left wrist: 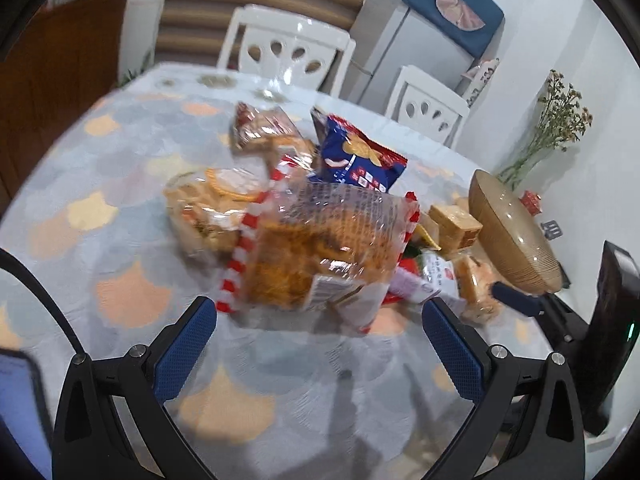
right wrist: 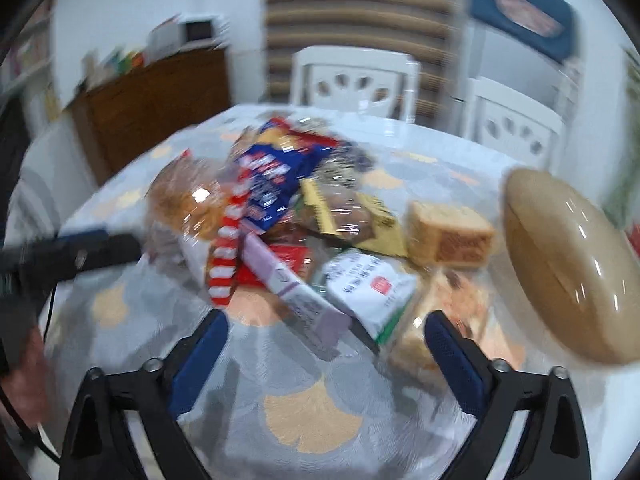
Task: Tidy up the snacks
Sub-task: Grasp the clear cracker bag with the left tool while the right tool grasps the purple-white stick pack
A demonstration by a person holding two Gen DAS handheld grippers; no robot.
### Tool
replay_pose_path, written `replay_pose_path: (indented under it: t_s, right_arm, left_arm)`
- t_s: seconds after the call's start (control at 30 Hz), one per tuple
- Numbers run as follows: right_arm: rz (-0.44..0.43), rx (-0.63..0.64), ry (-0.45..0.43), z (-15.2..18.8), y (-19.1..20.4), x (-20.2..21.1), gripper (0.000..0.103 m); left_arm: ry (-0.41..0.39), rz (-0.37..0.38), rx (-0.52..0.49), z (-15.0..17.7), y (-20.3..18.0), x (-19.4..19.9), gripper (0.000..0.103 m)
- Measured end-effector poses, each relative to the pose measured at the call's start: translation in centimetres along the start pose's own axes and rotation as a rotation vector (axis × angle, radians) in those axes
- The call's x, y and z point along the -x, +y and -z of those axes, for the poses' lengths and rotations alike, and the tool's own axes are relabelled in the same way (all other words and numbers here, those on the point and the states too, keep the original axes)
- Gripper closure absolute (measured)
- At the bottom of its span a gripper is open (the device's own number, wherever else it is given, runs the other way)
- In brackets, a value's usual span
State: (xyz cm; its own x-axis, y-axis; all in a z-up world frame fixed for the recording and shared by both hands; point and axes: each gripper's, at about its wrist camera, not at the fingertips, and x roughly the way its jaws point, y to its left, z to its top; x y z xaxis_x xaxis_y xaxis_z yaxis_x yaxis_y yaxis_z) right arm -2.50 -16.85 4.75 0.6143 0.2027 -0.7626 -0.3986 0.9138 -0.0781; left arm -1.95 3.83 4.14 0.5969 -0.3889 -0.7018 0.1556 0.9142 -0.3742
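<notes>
A heap of wrapped snack packets [right wrist: 288, 216] lies mid-table on the patterned tablecloth [right wrist: 312, 420]. To its right stands a round tan bowl [right wrist: 568, 264], tilted in view. Two white plastic chairs [right wrist: 356, 80] stand behind the table; a brown wooden cabinet [right wrist: 152, 104] behind-left.

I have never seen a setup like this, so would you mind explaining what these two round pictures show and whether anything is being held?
A person holds a two-finger gripper in each hand; a fisheye camera on each looks along its fingers. One picture is from the left gripper, the other from the right gripper. Both stand open over a patterned tablecloth and hold nothing. Ahead lies a pile of snack packets, including a red-and-white striped bag, a blue packet and a white packet. A tan bowl sits at the right.
</notes>
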Motion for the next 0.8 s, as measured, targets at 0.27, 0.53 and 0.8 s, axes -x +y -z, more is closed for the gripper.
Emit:
replay_pose_path:
  t_s: [0.27,0.53,0.8]
  right_arm:
    - [-0.004,0.115,0.012,-0.6,1.5,-1.6,0.025]
    - [-0.025,0.067,0.038,-1.2,0.6,-3.4,0.058]
    - [-0.113,0.014,0.075,-0.2,1.1,-2.9,0.095]
  left_arm:
    - [0.036,-0.098,-0.054,-0.9,-1.9,-3.4,0.001]
    - [0.033,-0.143,-0.076,-1.0,-1.6,-4.0,0.001]
    - [0.006,-0.154,-0.093,-0.4,-2.3,-3.4,0.020]
